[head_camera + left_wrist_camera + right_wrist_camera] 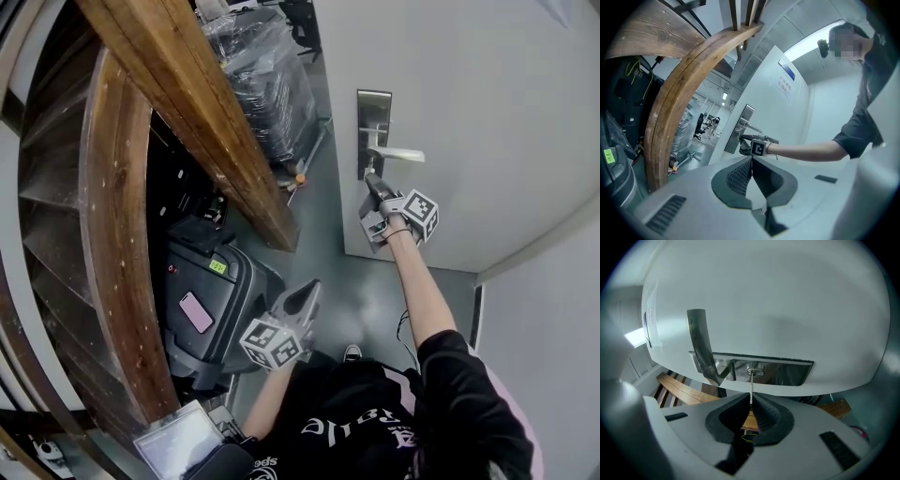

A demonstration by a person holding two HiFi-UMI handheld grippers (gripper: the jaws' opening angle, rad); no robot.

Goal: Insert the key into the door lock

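The white door carries a steel lock plate with a lever handle. My right gripper is held up against the plate's lower end, below the handle. In the right gripper view that gripper is shut on a thin silver key, whose tip meets the keyhole in the lock plate; how deep it sits cannot be told. The handle juts out left of it. My left gripper hangs low near my body, shut on nothing, and looks toward the door.
A curved wooden stair beam runs along the left. Below it stands a black machine with a pink phone on top. A wrapped pallet sits beyond the door edge, and a laptop lies at the bottom left.
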